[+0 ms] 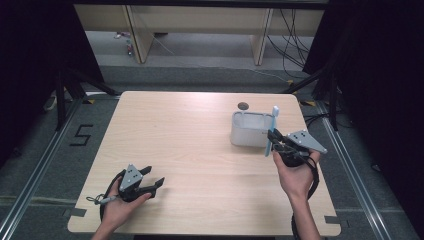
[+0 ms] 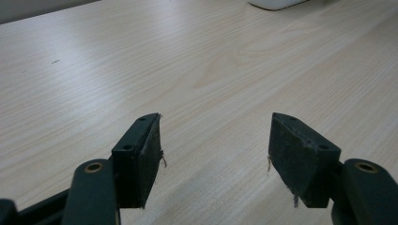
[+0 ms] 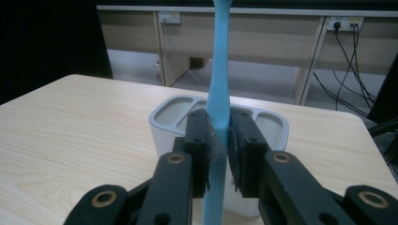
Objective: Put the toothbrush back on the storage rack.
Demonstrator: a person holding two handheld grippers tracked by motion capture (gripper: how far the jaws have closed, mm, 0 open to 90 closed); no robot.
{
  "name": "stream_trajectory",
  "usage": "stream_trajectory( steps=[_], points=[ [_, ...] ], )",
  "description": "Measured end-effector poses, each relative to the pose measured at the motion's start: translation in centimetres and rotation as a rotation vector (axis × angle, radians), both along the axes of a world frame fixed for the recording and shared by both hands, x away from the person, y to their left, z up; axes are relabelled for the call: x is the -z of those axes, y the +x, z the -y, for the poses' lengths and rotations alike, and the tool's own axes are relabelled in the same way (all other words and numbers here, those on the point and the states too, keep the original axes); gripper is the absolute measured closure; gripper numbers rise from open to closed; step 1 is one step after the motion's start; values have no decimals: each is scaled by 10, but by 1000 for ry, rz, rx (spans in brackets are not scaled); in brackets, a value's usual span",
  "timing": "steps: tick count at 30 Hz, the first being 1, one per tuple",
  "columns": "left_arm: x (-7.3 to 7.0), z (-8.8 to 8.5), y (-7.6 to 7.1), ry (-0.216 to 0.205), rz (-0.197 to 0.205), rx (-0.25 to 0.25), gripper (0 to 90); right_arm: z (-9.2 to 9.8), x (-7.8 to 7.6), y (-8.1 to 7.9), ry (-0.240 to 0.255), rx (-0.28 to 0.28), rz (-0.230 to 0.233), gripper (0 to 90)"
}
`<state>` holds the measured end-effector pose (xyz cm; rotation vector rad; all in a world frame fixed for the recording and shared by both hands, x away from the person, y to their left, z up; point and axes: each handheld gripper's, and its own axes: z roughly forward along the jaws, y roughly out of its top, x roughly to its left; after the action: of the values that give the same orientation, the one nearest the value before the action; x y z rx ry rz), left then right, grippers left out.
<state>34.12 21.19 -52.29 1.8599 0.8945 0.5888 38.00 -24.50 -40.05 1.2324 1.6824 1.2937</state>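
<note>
A light blue toothbrush point(image 1: 272, 131) stands nearly upright, clamped around its handle by my right gripper point(image 1: 273, 138). In the right gripper view the toothbrush point(image 3: 219, 89) rises between the two black pads, and my right gripper point(image 3: 219, 147) is shut on it. Just behind it sits a white holder point(image 1: 248, 128) with several open compartments point(image 3: 174, 115). My left gripper point(image 1: 156, 179) rests at the table's near left, held in a hand. Its jaws stand wide apart over bare wood in the left gripper view, and my left gripper point(image 2: 215, 145) has nothing between them.
The light wooden table point(image 1: 200, 150) has a small round hole point(image 1: 243, 105) near its far edge, behind the holder. Beyond the table are wooden furniture legs and black cables on the floor. Dark curtains flank both sides.
</note>
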Motion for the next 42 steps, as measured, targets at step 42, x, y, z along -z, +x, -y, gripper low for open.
stream_trajectory(
  steps=[42],
  points=[
    [0, 0, -1, 8, 0, -11, 352, 2, -14, 24, 16, 41, 53, 789]
  ],
)
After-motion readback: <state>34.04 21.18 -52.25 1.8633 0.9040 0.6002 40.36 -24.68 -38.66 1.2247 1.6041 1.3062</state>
